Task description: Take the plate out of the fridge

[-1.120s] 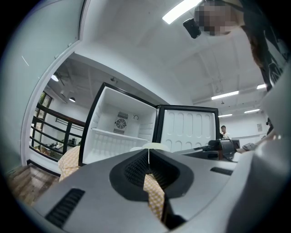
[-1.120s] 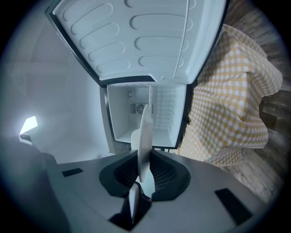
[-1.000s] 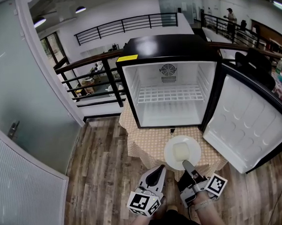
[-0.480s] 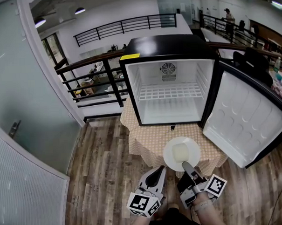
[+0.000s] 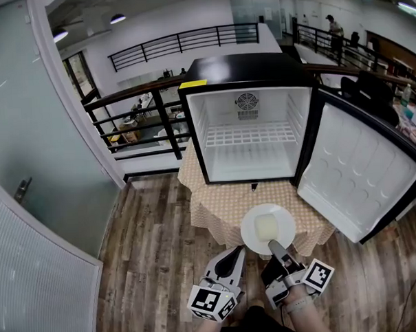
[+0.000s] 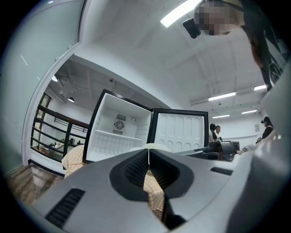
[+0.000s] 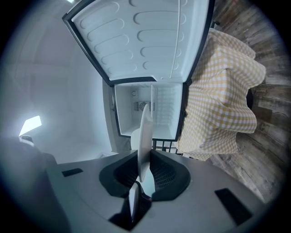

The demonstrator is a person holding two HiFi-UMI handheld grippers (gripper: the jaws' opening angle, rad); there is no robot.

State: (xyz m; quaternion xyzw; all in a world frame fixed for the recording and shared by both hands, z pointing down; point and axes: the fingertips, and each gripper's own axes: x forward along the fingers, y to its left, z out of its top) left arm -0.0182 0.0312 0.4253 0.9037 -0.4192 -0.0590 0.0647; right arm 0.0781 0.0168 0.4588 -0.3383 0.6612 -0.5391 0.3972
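Note:
A round white plate [image 5: 268, 229] with a pale square piece of food on it is held level over the front edge of the checked tablecloth, outside the fridge. My right gripper [image 5: 275, 247] is shut on the plate's near rim; in the right gripper view the plate [image 7: 144, 136] stands edge-on between the jaws. My left gripper [image 5: 233, 256] hangs just left of the plate, shut and empty, its jaws meeting in the left gripper view [image 6: 148, 157]. The black mini fridge [image 5: 251, 125] stands open with bare white shelves.
The fridge door [image 5: 356, 179] swings wide to the right. The small table's yellow checked cloth [image 5: 213, 210] drapes over its edges. Behind the fridge runs a black railing [image 5: 133, 113], a glass wall [image 5: 28, 135] stands at the left, and wood flooring lies below.
The plate and both grippers have hardly moved; the view has shifted slightly, with the fridge sitting a little more to the right and lower in the picture.

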